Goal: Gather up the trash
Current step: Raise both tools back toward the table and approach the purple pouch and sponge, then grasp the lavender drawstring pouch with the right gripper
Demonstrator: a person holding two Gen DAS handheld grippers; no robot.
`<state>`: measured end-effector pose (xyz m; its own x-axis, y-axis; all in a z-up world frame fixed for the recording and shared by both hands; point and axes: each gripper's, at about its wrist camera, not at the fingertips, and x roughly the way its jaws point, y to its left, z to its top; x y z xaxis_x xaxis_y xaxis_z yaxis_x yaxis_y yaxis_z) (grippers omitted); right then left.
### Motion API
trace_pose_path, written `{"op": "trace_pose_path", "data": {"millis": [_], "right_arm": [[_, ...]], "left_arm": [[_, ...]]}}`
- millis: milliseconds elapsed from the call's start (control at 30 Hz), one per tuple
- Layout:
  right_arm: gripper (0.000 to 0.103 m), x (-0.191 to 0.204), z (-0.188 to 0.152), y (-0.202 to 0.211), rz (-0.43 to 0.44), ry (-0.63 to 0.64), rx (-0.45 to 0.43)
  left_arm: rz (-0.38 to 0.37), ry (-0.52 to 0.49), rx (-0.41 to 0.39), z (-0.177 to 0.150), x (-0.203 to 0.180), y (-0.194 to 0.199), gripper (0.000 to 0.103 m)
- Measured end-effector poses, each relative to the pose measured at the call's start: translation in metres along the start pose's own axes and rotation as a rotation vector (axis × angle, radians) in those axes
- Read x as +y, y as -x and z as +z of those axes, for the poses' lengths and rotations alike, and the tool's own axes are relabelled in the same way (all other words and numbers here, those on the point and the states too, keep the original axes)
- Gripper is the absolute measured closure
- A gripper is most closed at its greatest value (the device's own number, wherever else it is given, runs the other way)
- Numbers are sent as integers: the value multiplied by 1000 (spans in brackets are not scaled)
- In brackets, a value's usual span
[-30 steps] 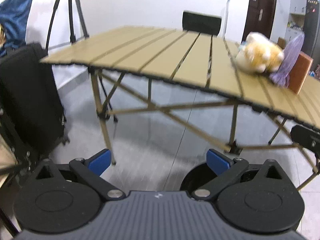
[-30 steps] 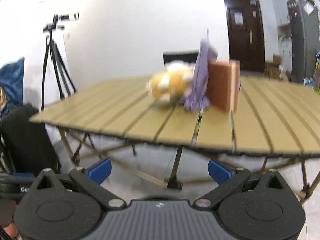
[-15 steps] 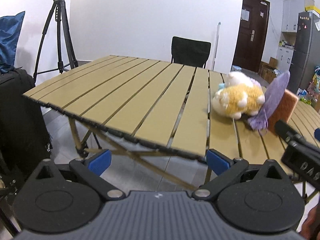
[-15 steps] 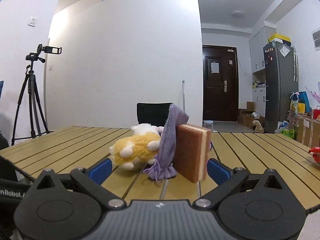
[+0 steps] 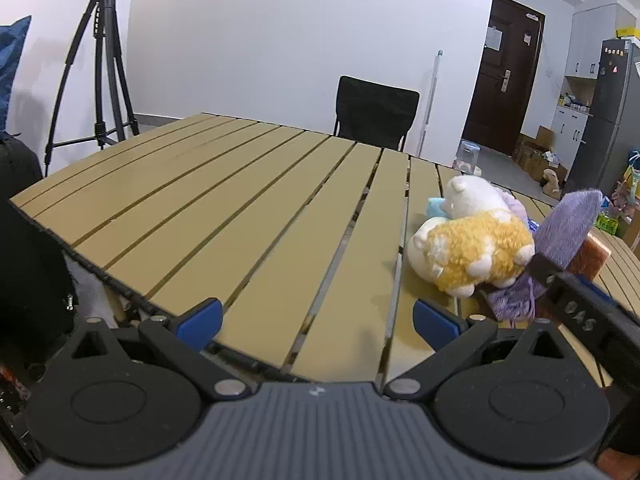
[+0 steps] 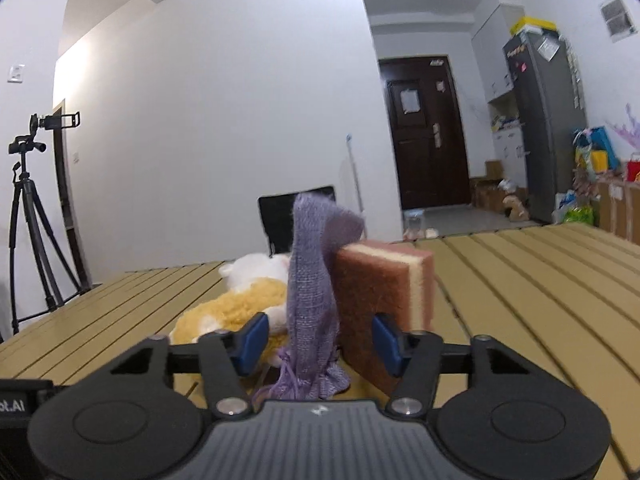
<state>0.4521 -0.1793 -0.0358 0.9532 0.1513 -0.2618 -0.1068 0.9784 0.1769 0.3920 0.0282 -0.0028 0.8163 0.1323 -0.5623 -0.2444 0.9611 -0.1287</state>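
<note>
We had the right gripper [image 6: 318, 344] low at the table's [image 5: 240, 216] near edge, its jaws closing around the purple cloth [image 6: 314, 300] that hung between the blue pads, with the sponge's [image 6: 384, 280] brown face just inside the right pad; as far as we could see the pads were not yet pressing on either. The left gripper [image 5: 316, 316] hovered over the same near edge further to the left, its jaws wide apart with nothing between them but bare slats. We judged the task barely begun: nothing was lifted, no bin or bag showed in either view, and everything we might have collected lay in one cluster toward the table's right side. Just past the cloth stood the sponge on edge, touching the cloth, and against the cloth's other side lay the yellow plush [image 5: 476, 256], with a white plush [image 5: 474, 198] behind it and something pale blue tucked beside that, too hidden for us to name. We thought the plush crowded the left pad and might get caught in the grip, and the sponge could topple if the cloth were pulled. Beyond the far edge stood a black chair [image 5: 376, 110], a tripod [image 5: 102, 68] off the far left corner, then the door [image 6: 430, 136] and fridge [image 6: 548, 128].
</note>
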Motion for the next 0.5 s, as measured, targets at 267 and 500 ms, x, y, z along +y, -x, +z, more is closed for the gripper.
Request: {"op": "trace_pose_path", "data": {"millis": [267, 500], "right_arm": [[95, -12, -2, -12, 37, -68, 33], [97, -15, 9, 21, 63, -38, -61]], "left_arm": [[-25, 13, 10, 5, -6, -11, 0], [-45, 19, 3, 4, -12, -7, 0]]}}
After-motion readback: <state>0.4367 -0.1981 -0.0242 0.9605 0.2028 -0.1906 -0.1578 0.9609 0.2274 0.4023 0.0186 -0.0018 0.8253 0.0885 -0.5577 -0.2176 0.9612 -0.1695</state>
